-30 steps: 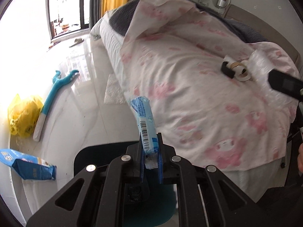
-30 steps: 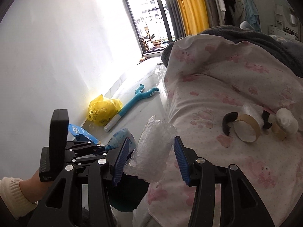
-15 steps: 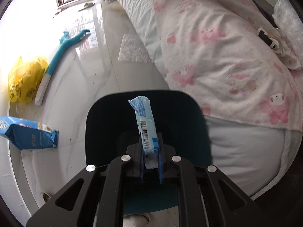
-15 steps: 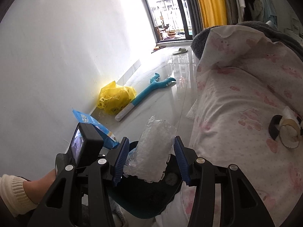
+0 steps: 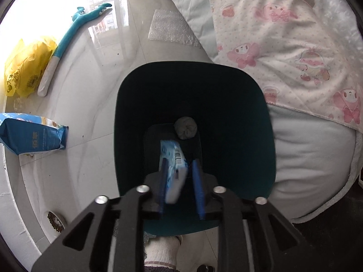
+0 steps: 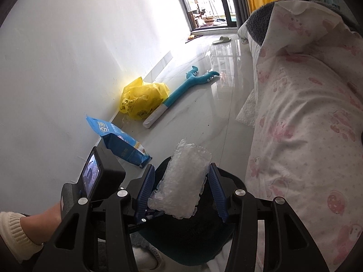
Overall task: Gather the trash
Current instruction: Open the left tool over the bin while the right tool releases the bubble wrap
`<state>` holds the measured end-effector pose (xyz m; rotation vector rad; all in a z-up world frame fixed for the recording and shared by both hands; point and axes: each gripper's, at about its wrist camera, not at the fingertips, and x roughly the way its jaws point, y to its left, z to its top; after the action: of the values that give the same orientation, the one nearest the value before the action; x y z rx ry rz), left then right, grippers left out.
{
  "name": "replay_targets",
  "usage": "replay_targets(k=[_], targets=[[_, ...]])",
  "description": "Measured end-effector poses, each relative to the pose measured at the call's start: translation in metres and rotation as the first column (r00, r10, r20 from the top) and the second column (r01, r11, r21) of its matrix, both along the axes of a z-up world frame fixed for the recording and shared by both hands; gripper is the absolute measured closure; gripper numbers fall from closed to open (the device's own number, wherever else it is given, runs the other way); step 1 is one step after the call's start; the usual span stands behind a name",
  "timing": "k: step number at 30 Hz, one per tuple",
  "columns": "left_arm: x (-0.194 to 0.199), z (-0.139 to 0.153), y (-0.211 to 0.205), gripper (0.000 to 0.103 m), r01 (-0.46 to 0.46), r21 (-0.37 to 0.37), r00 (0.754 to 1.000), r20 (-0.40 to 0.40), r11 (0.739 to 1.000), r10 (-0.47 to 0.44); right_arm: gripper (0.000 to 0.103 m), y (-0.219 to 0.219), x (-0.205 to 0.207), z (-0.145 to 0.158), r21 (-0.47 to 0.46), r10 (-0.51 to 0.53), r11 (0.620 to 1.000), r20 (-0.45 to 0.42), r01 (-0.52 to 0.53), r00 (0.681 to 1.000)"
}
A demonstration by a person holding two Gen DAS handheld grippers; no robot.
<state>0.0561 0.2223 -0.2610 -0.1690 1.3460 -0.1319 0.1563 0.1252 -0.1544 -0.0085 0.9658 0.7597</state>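
Note:
My left gripper [image 5: 179, 174] is right above the dark teal bin [image 5: 226, 86]. Its jaws have parted and the blue-white wrapper [image 5: 173, 167] sits loose and blurred between them, tipping down into the bin. A grey crumpled ball [image 5: 185, 127] lies on the bin's floor. My right gripper [image 6: 181, 181] is shut on a wad of clear bubble wrap [image 6: 183, 181] and holds it above the same bin [image 6: 192, 238]. The left gripper's body [image 6: 95, 179] shows at its left.
On the floor lie a blue snack bag [image 5: 31, 133], a yellow plastic bag [image 5: 25, 68], a teal long-handled toy [image 5: 74, 29] and a bubble wrap sheet [image 5: 170, 28]. The bed with a pink-print cover [image 5: 295, 45] is to the right. A white wall [image 6: 68, 56] is at the left.
The left gripper came down over the bin and opened, letting the wrapper slip. The right gripper with the bubble wrap moved from the bed to above the bin.

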Motion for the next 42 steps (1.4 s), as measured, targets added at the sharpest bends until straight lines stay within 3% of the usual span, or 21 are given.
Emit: replay_targets(k=[4, 11, 16, 27, 37, 42], targets=[[-0.004, 0.006, 0.011, 0.044, -0.020, 0.001, 0.999, 0.027, 1.000, 0.020, 0.053, 0.012, 0.001, -0.015, -0.028, 0.002, 1.000, -0.039, -0.003, 0.999], [-0.012, 0.033, 0.029, 0.035, -0.065, 0.019, 0.988, 0.144, 0.998, 0.061, 0.053, 0.031, 0.003, -0.044, -0.081, 0.002, 0.997, -0.090, -0.009, 0.996], [-0.015, 0.059, 0.039, 0.030, -0.101, 0.021, 0.962, 0.258, 0.995, 0.092, 0.053, 0.042, 0.005, -0.070, -0.114, -0.009, 0.993, -0.133, -0.007, 0.991], [-0.027, 0.111, 0.054, 0.015, -0.174, 0.072, 0.871, 0.477, 0.982, 0.119, 0.053, 0.073, -0.004, -0.108, -0.184, 0.016, 0.982, -0.197, -0.053, 0.980], [-0.033, 0.152, 0.063, 0.010, -0.220, 0.019, 0.787, 0.594, 0.975, 0.166, 0.052, 0.076, -0.009, -0.136, -0.283, 0.009, 0.957, -0.204, -0.068, 0.979], [-0.036, 0.172, 0.056, 0.008, -0.236, 0.021, 0.734, 0.659, 0.972, 0.164, 0.033, 0.071, -0.009, -0.141, -0.307, -0.016, 0.950, -0.209, -0.050, 0.978]])
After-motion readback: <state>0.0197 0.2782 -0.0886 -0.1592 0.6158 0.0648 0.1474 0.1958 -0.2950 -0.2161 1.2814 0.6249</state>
